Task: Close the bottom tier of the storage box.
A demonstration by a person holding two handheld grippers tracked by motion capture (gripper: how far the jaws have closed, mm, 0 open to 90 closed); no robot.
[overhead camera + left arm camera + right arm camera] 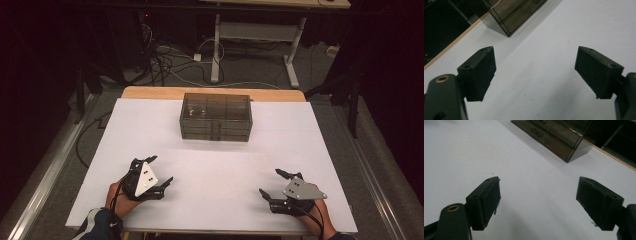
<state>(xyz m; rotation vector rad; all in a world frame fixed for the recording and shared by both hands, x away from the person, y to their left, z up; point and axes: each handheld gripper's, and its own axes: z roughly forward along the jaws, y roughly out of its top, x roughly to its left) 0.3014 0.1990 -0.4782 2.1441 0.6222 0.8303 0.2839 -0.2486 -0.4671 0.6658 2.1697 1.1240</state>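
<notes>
Resting on a white rectangular tabletop point(210, 165), two black hand-held grippers sit near the person's edge, one at each near corner. The left gripper point(161, 172) lies toward the near left, its jaws spread wide with nothing between them; the left gripper view shows bare white surface in the gap. The right gripper point(272, 184) lies toward the near right, jaws likewise spread and empty. A smoky translucent plastic drawer box point(216, 116) stands at the far middle of the table, close to the far edge, where a strip of pale wood point(150, 92) shows beyond the white sheet. A broad stretch of open tabletop separates the box from both grippers, and the grippers are well apart from each other. Beyond the far edge, dark cables point(165, 62) trail across the floor.
</notes>
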